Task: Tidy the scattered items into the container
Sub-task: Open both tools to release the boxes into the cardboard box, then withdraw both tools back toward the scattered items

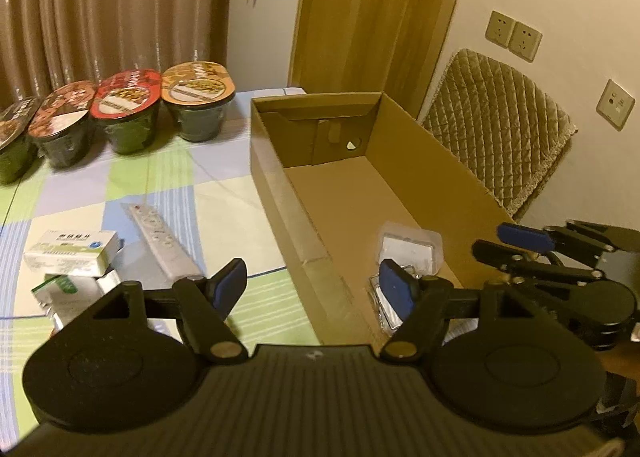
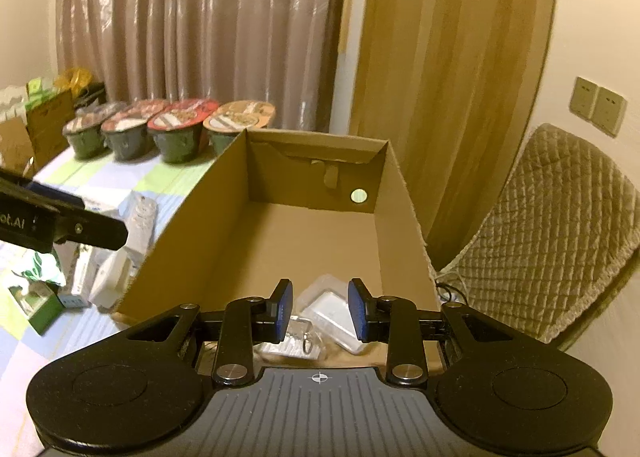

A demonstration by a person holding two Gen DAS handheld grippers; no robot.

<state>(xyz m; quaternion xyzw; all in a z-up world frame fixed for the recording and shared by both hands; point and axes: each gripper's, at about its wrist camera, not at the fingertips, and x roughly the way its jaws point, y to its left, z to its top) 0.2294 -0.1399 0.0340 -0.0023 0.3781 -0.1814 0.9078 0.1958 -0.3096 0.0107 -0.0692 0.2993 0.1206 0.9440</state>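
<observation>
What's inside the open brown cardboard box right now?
The open brown cardboard box holds a clear plastic case and small clear packets with a metal ring at its near end. The rest of the floor is bare. The right gripper hides the nearest strip.

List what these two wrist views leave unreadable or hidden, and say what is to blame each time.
- Clear plastic packets in the cardboard box: both views, partly behind gripper fingers; contents unclear.
- Medicine boxes: left view, print too small and blurred; lower ones hidden by the left gripper.
- Leftmost noodle bowl: left view, cut by the edge.
- Right gripper: open, nothing held.
</observation>
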